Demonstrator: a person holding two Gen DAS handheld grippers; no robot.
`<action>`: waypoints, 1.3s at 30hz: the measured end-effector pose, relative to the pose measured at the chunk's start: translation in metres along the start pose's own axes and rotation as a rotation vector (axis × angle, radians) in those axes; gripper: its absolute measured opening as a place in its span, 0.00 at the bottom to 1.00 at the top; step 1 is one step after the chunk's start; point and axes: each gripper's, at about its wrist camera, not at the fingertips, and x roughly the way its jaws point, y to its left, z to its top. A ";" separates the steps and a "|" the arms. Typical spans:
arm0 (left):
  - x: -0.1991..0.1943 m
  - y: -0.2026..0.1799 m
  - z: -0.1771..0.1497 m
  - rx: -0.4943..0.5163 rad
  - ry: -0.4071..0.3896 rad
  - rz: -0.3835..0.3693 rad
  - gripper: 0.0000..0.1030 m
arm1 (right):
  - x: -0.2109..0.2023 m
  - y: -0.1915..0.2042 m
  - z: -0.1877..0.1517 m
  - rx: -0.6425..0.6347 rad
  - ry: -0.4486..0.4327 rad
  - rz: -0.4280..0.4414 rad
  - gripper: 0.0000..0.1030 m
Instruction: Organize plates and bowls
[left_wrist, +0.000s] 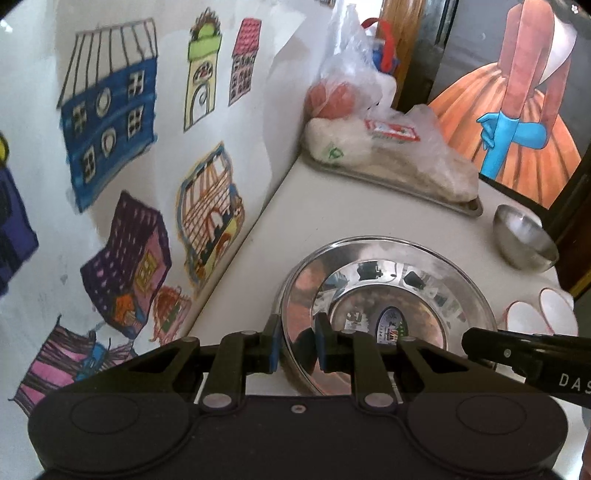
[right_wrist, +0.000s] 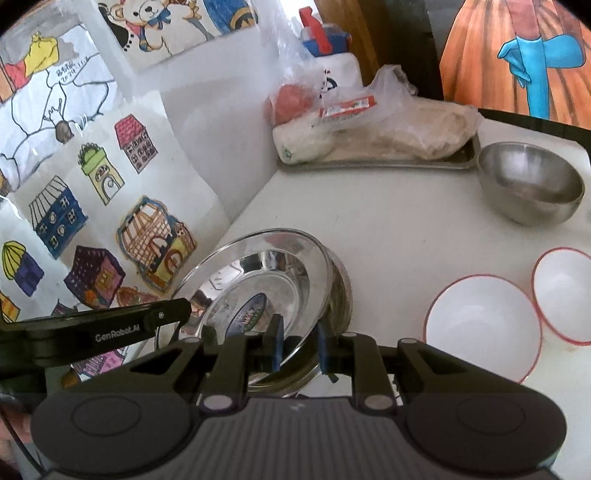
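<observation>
A shiny steel plate (left_wrist: 388, 295) with a sticker in its middle is held tilted over a second steel plate (right_wrist: 341, 291) on the white table. My left gripper (left_wrist: 297, 341) straddles its left rim with a small gap between the fingers. My right gripper (right_wrist: 299, 345) straddles its near rim (right_wrist: 295, 339) the same way. The steel plate also shows in the right wrist view (right_wrist: 258, 288). A small steel bowl (right_wrist: 532, 181) stands at the back right. Two white bowls with red rims (right_wrist: 484, 325) (right_wrist: 565, 295) stand at the right.
A steel tray (right_wrist: 380, 162) with bagged food lies at the back, with a bottle behind it. A wall with children's drawings (left_wrist: 110, 129) runs along the left. A framed painting (left_wrist: 517, 110) leans at the back right. The table edge is near the white bowls.
</observation>
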 end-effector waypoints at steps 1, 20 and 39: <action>0.002 0.001 -0.001 0.002 0.002 0.004 0.20 | 0.002 0.000 -0.001 0.002 0.005 0.000 0.21; 0.005 -0.002 -0.006 0.039 -0.008 0.032 0.21 | 0.010 0.001 -0.003 -0.010 0.018 -0.010 0.22; 0.017 -0.006 -0.009 0.082 -0.008 0.075 0.24 | 0.018 0.015 -0.004 -0.124 0.019 -0.056 0.28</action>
